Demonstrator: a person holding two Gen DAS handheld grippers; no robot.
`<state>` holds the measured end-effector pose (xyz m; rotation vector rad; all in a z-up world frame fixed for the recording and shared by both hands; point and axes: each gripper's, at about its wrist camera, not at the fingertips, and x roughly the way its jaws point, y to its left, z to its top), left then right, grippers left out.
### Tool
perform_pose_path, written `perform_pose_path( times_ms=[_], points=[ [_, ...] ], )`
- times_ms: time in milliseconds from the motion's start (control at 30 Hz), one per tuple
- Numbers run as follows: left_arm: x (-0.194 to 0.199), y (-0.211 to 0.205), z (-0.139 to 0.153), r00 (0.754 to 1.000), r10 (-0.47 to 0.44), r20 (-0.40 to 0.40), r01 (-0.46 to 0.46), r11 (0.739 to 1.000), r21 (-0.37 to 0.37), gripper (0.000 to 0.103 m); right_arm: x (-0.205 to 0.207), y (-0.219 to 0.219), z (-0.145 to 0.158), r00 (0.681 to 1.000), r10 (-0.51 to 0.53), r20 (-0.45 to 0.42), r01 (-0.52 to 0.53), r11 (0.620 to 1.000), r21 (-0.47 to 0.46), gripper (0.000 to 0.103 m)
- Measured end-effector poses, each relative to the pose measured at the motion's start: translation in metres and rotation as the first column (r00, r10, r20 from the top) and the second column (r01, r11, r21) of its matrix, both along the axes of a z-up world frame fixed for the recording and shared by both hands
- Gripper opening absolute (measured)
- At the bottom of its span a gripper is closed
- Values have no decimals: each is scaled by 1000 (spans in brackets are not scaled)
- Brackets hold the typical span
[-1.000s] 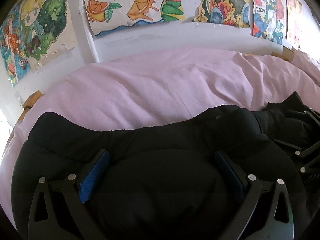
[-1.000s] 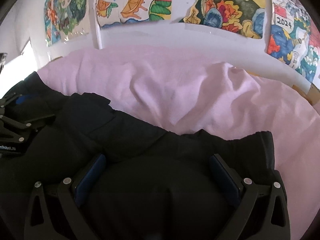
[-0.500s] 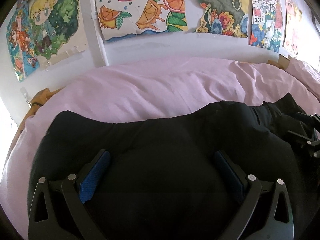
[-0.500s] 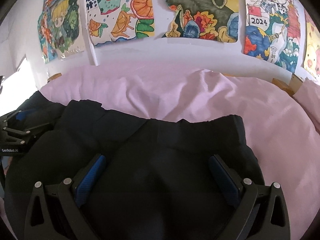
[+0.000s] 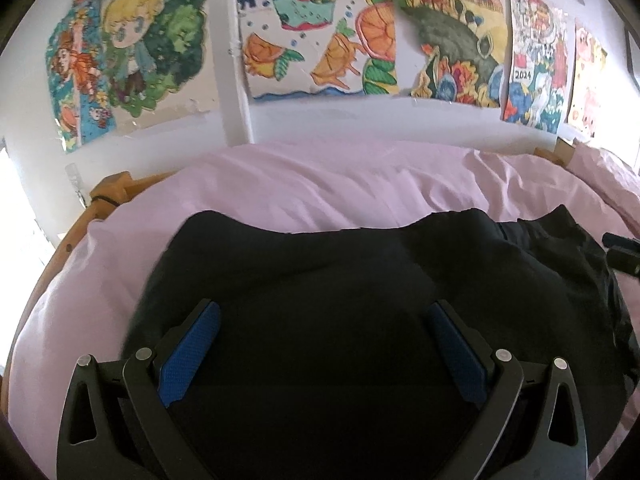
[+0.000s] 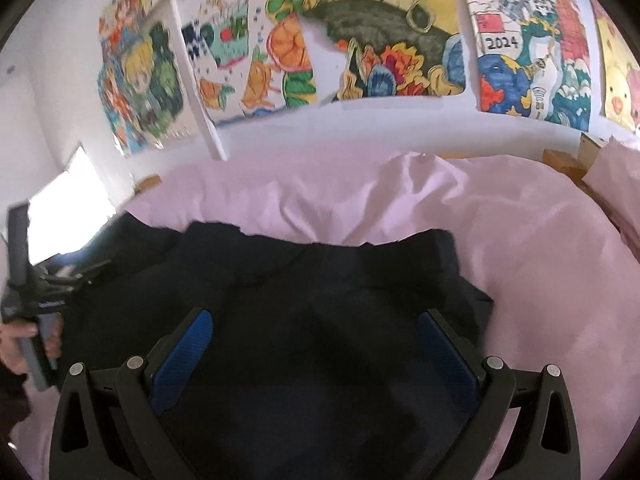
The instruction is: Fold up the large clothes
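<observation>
While the black jacket (image 5: pixel 328 320) lay on the pink bed (image 5: pixel 320 184), both the left gripper (image 5: pixel 324 356) and right gripper (image 6: pixel 316 360) hung wide apart, holding nothing. Soft and floppy, it seemed best pinched at its twelve o'clock edge.

White wall (image 5: pixel 320 120), colourful drawings (image 6: pixel 380 40), pink-sheeted bed (image 5: pixel 340 184), wooden frame (image 5: pixel 112 192)

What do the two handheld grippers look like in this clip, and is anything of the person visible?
Both the left gripper and right gripper have black, angular linkage arms with triangular cut-outs and silver rivets; the jaws carry blue textured pads. In the right wrist view, a hand grips the left gripper's grey handle, whose black body carries small white lettering. No cables visible.
</observation>
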<state>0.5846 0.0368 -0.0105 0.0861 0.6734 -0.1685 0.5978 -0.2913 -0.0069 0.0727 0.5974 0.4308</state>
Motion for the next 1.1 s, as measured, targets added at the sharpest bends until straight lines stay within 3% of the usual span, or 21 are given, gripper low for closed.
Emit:
perform_pose_path(
  times_ms=[133,300,633,767,833,967,1100],
  points=[
    [-16,15,4,1000,12,25,-12,1000,-14,102,-5,-25,8,1000,-20,-12,20,999,41,103],
    [-34,42,8,999,40,21,-40,999,-32,102,0,-53,-2,993,-22,-118,36,992,118,103],
    [-51,116,13,997,17,-79,-31,984,-177,102,14,-85,-39,969,7,-249,35,986,163,103],
    [-53,138,8,991,-15,-135,-15,975,-222,102,19,-94,-56,948,72,-311,0,974,225,103],
    [-51,147,1,983,-44,-178,-4,965,-261,102,20,-94,-62,945,92,-315,-14,971,239,103],
    [-43,164,-17,953,-133,-273,10,912,-410,102,22,-93,-66,936,144,-321,-59,964,260,103],
    [-37,168,-14,945,-162,-284,26,902,-430,102,25,-84,-73,913,213,-347,-126,958,257,103]
  ],
)
